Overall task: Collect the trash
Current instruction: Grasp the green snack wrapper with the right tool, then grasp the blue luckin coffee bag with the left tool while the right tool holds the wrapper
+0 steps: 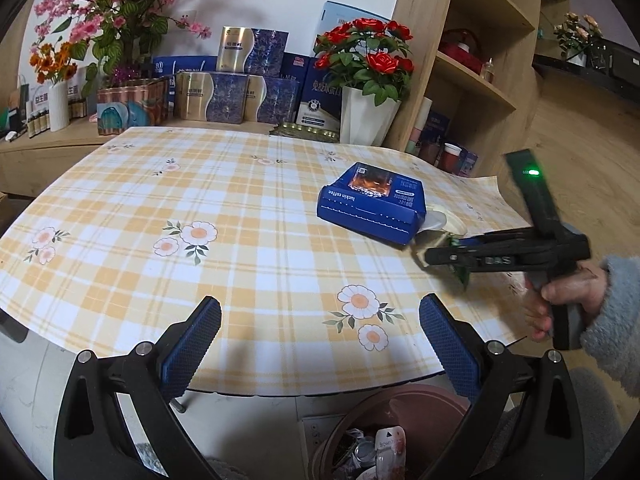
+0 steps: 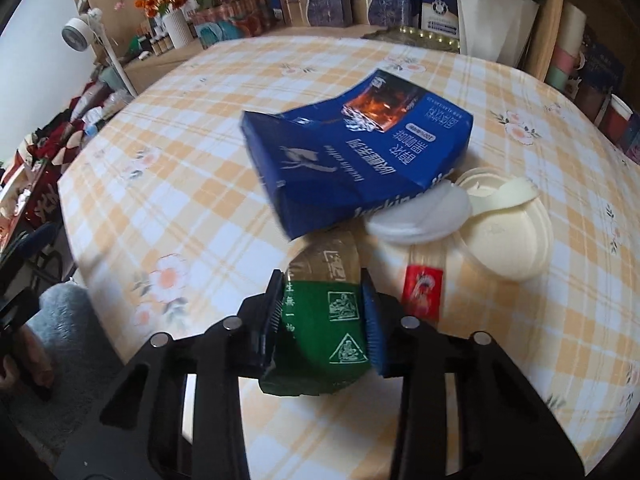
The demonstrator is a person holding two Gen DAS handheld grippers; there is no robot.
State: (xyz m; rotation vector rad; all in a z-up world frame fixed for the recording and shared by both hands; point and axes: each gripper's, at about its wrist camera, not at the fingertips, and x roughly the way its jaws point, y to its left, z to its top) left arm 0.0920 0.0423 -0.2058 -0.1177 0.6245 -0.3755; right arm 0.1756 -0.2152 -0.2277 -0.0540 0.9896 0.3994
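Pinching a green wrapper (image 2: 320, 320) between its pads, the right gripper (image 2: 322, 312) sits low over the near edge of the tabletop (image 2: 160, 160), closed firmly on that packet, whose clear end pokes out toward the blue box (image 2: 360, 152). That's a side-on squeeze across the packet's width, probably because a flat, floppy thing is easiest to lift that way. Over on the other side, the left gripper (image 1: 320, 344) hangs wide open, holding nothing, with the bin (image 1: 400, 432) right below it under the tabletop's edge. My guess: it's waiting its turn, already parked near the drop spot.

Still on the tabletop: the blue box lying flat, a white lid (image 2: 420, 216) tucked against its corner, a cream cup (image 2: 508, 236) tipped beside that, and a small red sachet (image 2: 422, 292) just right of the pads. So plenty left to collect.

From the left wrist view you get the bin, with crumpled trash already inside, plus the hand (image 1: 568, 292) squeezing the right gripper's handle, seen from the side. The right wrist view misses the bin entirely, but it alone shows the grip itself, the red sachet, and how the lid and cup nest together behind the box.
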